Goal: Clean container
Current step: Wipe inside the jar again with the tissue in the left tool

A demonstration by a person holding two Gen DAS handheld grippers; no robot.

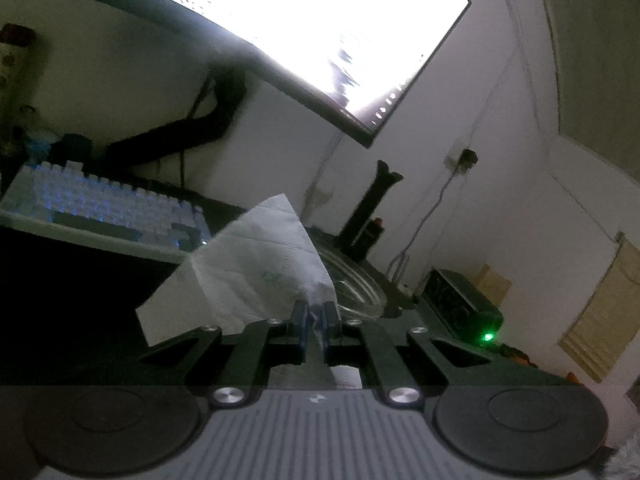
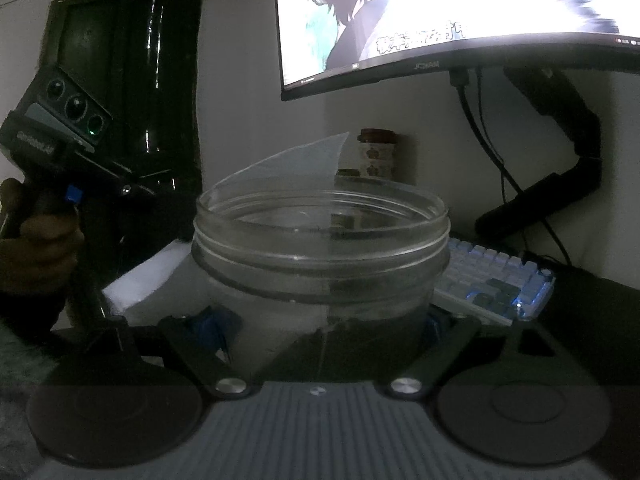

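My left gripper [image 1: 315, 316] is shut on a corner of a white paper napkin [image 1: 248, 268], which stands up and fans out to the left. Just beyond the napkin lies the rim of a clear glass jar [image 1: 356, 280]. In the right wrist view my right gripper [image 2: 324, 324] is shut on that wide-mouthed glass jar [image 2: 320, 256], upright and open at the top, its fingers pressed to both sides. The napkin [image 2: 296, 158] shows behind and through the jar. The left gripper's body [image 2: 60, 132] and the hand holding it sit at the left.
A lit monitor [image 2: 460, 12] on a black arm [image 2: 560, 152] hangs over the desk. A backlit keyboard [image 1: 108, 208] lies on it; the right wrist view shows the keyboard [image 2: 496, 284] too. A small labelled jar [image 2: 377, 152] stands behind. A black box with a green light [image 1: 464, 304] sits right.
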